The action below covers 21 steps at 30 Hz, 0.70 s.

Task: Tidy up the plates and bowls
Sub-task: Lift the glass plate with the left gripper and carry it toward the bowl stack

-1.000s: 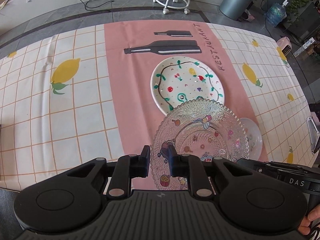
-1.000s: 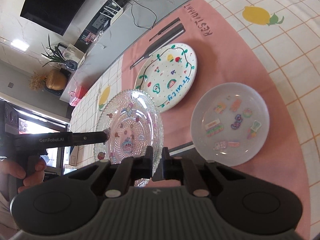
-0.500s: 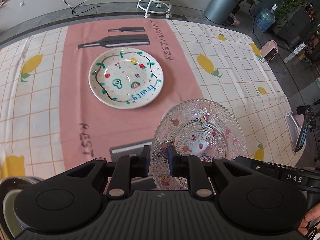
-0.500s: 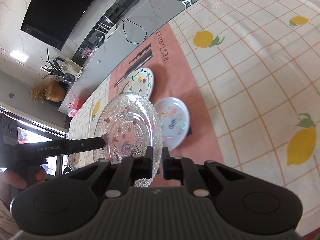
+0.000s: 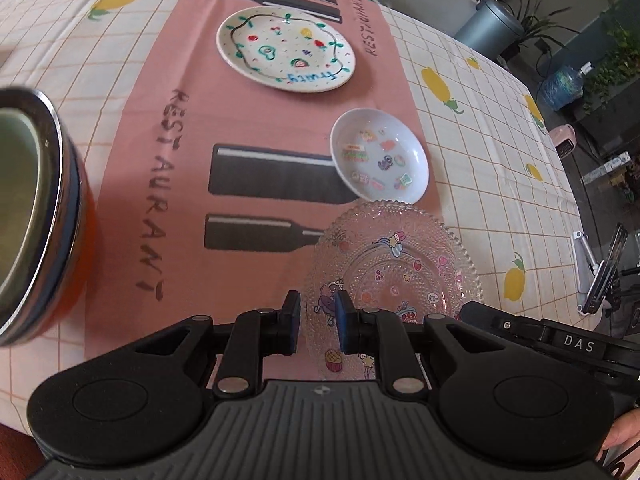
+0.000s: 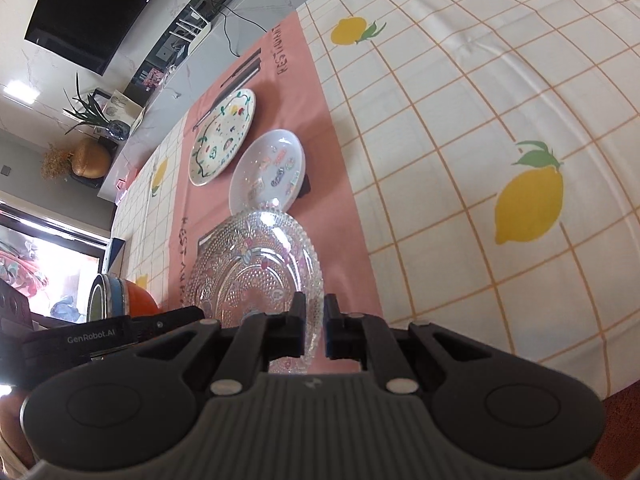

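A clear glass plate [image 5: 394, 276] with a beaded rim and cartoon stickers is held above a table, gripped on two sides. The left gripper [image 5: 318, 326] has its jaws narrowed onto the plate's near edge, the glass rim passing between the pads. The right gripper [image 6: 314, 330] pinches the opposite rim, its jaws almost closed on the thin glass. In the left wrist view, the right gripper's black body reaches in from the lower right, with part of a hand [image 5: 622, 434] behind it.

Taking the glass plate as the landmark: just beyond it, its near rim hidden behind the plate's far edge, lies a small pale saucer [image 5: 380, 156] with coloured stickers on its inner face; it holds nothing else. Farther beyond the saucer sits a white plate [image 5: 286, 48] painted with a green vine, small fruits and the blue word "fruity"; it too holds nothing. All lie on the pink centre strip of a tablecloth [image 5: 480, 152], which is checked white with yellow lemons at the sides.

Well to the left of the glass plate stands a stack of bowls [image 5: 36, 216]: an orange outer bowl with blue and metal-rimmed ones nested inside. The innermost looks pale green, and its contents cannot be made out.
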{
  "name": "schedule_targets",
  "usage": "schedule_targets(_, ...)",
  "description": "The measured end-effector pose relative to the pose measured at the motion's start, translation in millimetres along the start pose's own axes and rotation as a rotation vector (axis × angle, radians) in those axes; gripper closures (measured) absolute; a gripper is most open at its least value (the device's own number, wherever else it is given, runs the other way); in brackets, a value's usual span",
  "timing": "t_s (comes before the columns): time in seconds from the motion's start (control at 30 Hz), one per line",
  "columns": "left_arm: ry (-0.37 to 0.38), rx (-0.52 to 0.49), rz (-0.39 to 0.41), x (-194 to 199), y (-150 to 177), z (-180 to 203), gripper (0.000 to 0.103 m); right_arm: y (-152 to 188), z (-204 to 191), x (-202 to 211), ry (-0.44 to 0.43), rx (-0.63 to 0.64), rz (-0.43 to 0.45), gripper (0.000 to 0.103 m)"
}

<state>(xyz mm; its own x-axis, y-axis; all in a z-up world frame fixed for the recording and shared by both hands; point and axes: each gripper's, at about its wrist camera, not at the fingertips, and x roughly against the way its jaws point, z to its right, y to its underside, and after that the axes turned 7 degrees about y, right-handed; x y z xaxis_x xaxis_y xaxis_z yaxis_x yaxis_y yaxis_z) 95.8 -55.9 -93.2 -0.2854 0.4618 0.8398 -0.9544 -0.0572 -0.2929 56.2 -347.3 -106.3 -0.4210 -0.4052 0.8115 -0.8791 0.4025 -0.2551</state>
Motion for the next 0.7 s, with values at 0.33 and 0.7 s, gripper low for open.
schedule_targets(0.33, -0.044, 0.098, 0.087, 2, 21, -27, 0.083, 10, -16, -27, 0.024, 0.032, -0.022, 0.097)
schedule_targets(0.7, -0.057, 0.115, 0.124, -2, 24, -32, 0.083, 8, -27, -39, 0.051, 0.053, 0.001, 0.095)
